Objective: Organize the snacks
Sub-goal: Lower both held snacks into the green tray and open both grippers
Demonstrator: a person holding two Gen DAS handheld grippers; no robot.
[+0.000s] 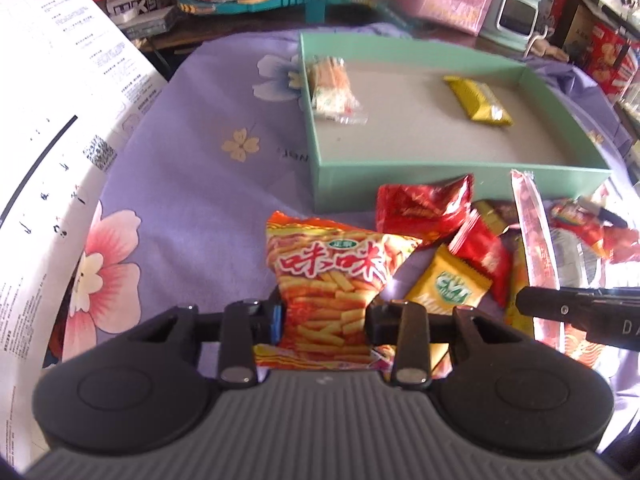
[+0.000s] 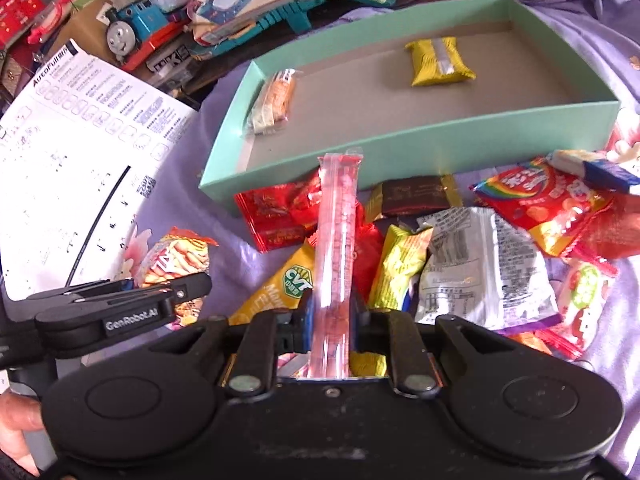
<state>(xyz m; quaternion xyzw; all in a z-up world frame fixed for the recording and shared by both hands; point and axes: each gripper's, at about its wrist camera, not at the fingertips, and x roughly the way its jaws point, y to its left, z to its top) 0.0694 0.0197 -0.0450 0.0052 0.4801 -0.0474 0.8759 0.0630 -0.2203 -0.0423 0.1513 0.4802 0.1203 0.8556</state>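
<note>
My left gripper [image 1: 325, 314] is shut on an orange chip-stick bag [image 1: 332, 276], held just above the purple cloth in front of the green box [image 1: 400, 182]. My right gripper [image 2: 331, 320] is shut on a long clear red snack stick [image 2: 335, 248], which points up toward the green box [image 2: 400, 148]. The stick also shows in the left wrist view [image 1: 532, 232]. Inside the box lie a clear cracker packet [image 1: 332, 88] at the left and a yellow packet [image 1: 478, 100] toward the back. The left gripper [image 2: 120, 304] shows at the left of the right wrist view.
A pile of snack packets lies in front of the box: red bags [image 2: 280, 216], a yellow CVT packet [image 2: 280, 292], a silver-white packet [image 2: 484, 264], a rainbow candy bag [image 2: 548, 204]. A white printed sheet [image 2: 72, 160] lies left. Toys and books [image 2: 132, 36] crowd the back.
</note>
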